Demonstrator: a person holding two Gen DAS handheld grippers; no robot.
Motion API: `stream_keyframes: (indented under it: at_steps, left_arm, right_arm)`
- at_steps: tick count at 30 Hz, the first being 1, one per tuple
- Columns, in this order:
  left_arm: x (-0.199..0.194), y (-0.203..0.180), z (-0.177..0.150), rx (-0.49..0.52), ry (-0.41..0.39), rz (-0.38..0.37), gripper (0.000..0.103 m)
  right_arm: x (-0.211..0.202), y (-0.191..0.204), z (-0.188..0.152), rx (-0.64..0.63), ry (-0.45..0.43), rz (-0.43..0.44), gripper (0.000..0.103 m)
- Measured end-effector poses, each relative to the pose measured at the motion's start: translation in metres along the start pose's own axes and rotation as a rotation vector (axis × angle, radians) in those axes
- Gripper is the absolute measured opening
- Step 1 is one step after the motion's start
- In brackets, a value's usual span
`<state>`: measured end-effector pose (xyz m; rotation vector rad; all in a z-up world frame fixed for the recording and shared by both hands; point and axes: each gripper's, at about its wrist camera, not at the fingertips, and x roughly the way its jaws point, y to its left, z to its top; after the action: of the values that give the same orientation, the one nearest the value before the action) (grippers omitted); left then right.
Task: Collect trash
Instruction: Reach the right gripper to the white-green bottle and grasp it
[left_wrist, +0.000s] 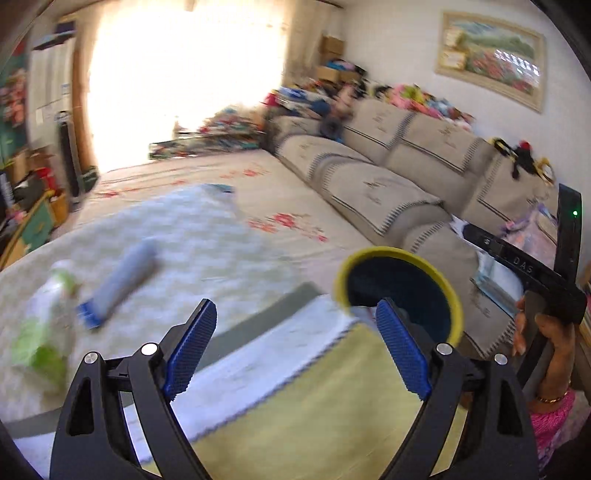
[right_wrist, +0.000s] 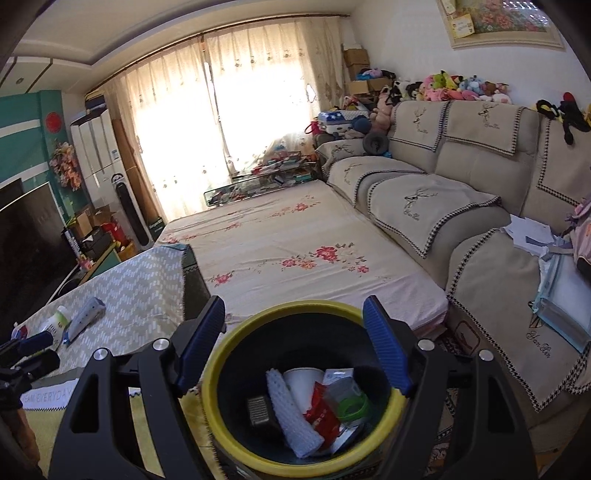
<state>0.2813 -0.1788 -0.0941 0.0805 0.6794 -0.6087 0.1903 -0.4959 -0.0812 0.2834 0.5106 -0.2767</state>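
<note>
A dark bin with a yellow rim (right_wrist: 236, 424) stands on the floor by the table, and I look down into it in the right wrist view. It holds a white foam net (right_wrist: 291, 417), a paper cup, a red wrapper (right_wrist: 323, 413) and other scraps. My right gripper (right_wrist: 294, 306) hovers over the bin, open and empty. My left gripper (left_wrist: 295, 310) is open wide with nothing between its blue pads, over the table's near corner. Left of it on the table lie a white bottle with a green label (left_wrist: 48, 314) and a grey tube with a blue cap (left_wrist: 122, 280), both blurred. The bin's rim (left_wrist: 341, 273) shows to its right.
The table (right_wrist: 147, 280) wears a zigzag cloth. Beyond it lies a flowered mat (right_wrist: 295, 236), with a beige sofa (right_wrist: 424, 199) along the right carrying papers and toys. A hand (left_wrist: 554, 332) holds the right gripper's black body (left_wrist: 535, 273) at the right edge. A TV stands at the far left.
</note>
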Motion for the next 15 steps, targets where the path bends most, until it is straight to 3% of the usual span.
stream_keyframes:
  at_steps: [6,9,15]
  left_arm:
    - [-0.066,0.104,-0.027,-0.120,-0.079,0.200,0.089]
    - [-0.085,0.154,-0.042,-0.197,-0.097,0.263,0.089]
    - [-0.091,0.212,-0.066,-0.333,-0.071,0.254,0.089]
  right_arm:
    - [0.014,0.077,-0.001,-0.109,0.068,0.134,0.074]
    - [0.024,0.122,-0.006,-0.159,0.117,0.222,0.074]
    - [0.038,0.200,-0.018,-0.272,0.191,0.308,0.074]
